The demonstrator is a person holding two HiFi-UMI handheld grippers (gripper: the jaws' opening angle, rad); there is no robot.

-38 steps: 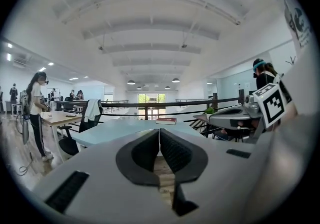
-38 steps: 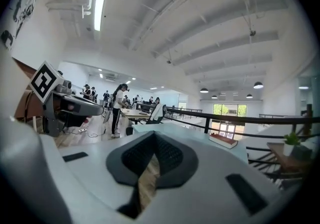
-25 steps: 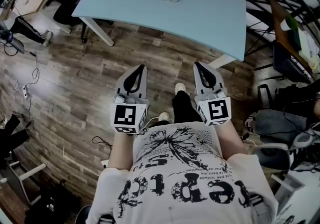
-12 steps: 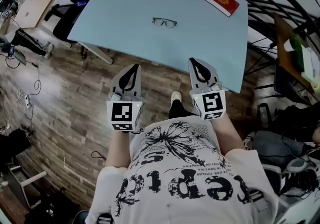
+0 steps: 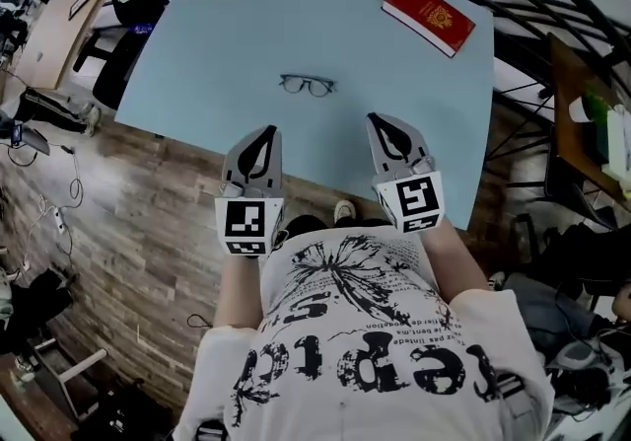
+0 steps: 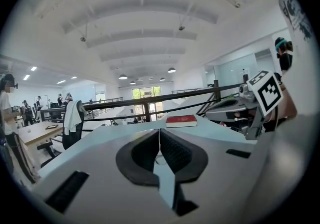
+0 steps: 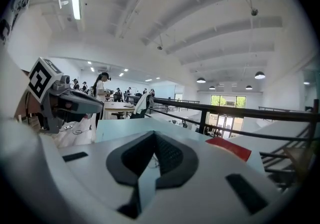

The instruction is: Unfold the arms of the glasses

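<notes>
Hovering: left gripper point(image 5: 264, 136) and right gripper point(image 5: 386, 125) over the near edge of the table point(image 5: 217, 35).
Fingers: both pairs clenched, nothing between them.
Glasses point(image 5: 307, 86): flat on the table, just beyond the fingertips; red book point(image 5: 429, 17) well apart.
Risk: clenched fingers arriving low could shove the light frame away; a pinch landing on a lens, not an arm, could strain the hinge.

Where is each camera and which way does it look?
Head view: on the person's head, looking steeply down at table, glasses, red book; shirt, forearms, left gripper, right gripper show.
Left gripper view: on the left gripper, looking along its shut jaws over the table; right gripper beside.
Right gripper view: on the right gripper, likewise; left gripper beside.
Shared: red book.
</notes>
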